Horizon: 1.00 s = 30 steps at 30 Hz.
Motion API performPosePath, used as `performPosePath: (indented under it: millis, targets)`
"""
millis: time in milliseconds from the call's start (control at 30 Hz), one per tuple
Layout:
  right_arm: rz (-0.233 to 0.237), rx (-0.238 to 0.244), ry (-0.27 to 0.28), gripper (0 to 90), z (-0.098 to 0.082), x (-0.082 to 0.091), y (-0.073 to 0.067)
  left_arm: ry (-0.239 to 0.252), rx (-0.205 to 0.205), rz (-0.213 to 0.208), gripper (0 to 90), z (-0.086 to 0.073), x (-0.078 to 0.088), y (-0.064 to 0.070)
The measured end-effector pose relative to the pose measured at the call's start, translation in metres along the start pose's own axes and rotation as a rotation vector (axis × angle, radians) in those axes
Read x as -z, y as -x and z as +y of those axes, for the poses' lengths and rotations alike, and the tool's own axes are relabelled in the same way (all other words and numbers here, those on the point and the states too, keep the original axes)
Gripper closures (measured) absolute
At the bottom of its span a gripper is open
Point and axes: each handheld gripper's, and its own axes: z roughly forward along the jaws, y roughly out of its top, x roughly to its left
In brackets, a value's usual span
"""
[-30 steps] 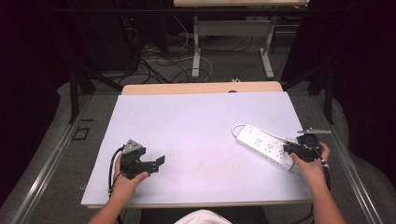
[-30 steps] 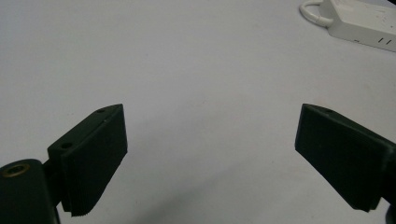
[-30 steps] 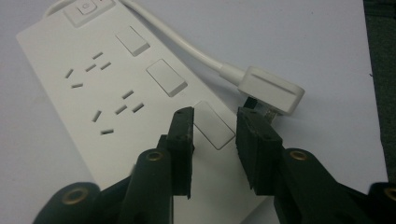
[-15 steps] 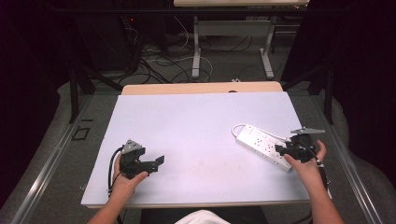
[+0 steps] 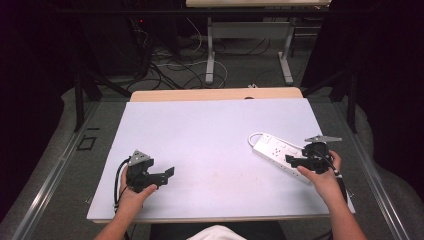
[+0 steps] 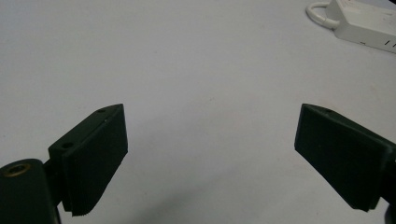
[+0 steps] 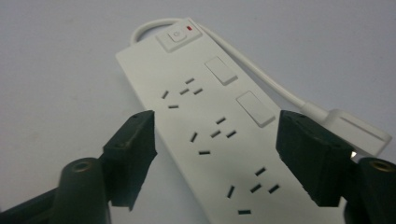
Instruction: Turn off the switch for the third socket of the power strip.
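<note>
White plastic power strip (image 5: 280,152), long and flat, lies near the right edge of the bench, angled, its looped white cord (image 5: 256,137) at the far end. In the right gripper view its rocker switch (image 7: 178,34) and rows of sockets face up; a white plug (image 7: 348,130) lies just beside the strip's right side.

Right gripper (image 5: 295,161) over the strip's near end. Its jaws have just been opening and stand spread to either side of the strip body, pads not pressing on it. Reads as a release, or a re-set for a fresh hold.

Left gripper (image 5: 167,172) rests near the front-left corner, jaws wide apart, nothing between them; likely parked while the right works.

Surface: matte pale grey-white board (image 5: 200,135), bare but for the strip, laid on a wooden table (image 5: 215,94) whose edge shows at the back. Room is dim; cables (image 5: 170,65) on the floor, metal table legs (image 5: 210,55) beyond.
</note>
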Motion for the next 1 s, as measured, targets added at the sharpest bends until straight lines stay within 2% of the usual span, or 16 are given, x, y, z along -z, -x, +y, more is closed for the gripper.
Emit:
performPosePath:
  millis: [100,267,333,433,567,700,767,900,1000]
  targets:
    - [0.014,-0.002,-0.003,17.8,0.007,0.001,-0.009,0.005,-0.002,-0.001,9.5,0.000,0.001,0.001]
    - [0.047,0.026,-0.013,15.0,0.016,-0.003,-0.028,-0.001,-0.004,0.000,9.5,-0.001,0.001,0.001]
    - [0.048,0.056,-0.012,14.7,0.019,-0.003,-0.035,-0.002,-0.005,-0.001,9.5,-0.001,0.001,0.000]
    - [0.074,0.084,-0.014,14.1,0.023,-0.003,-0.047,-0.001,-0.001,-0.002,9.5,-0.002,0.002,0.000]
    - [0.103,0.147,0.002,5.1,0.027,-0.002,-0.062,0.003,-0.001,-0.007,9.5,-0.002,0.002,0.000]
    - [0.113,0.211,0.016,0.9,0.030,-0.002,-0.076,0.002,0.001,-0.012,9.4,-0.002,0.002,0.001]
    - [0.114,0.227,0.018,0.0,0.031,-0.002,-0.082,-0.012,-0.006,-0.017,9.4,-0.001,0.002,0.001]
    - [0.130,0.251,0.032,0.0,0.031,-0.003,-0.092,-0.007,-0.010,-0.014,8.9,-0.002,0.001,0.003]
    - [0.143,0.295,0.033,0.0,0.029,-0.004,-0.101,-0.010,-0.016,-0.017,8.2,-0.002,0.000,0.004]
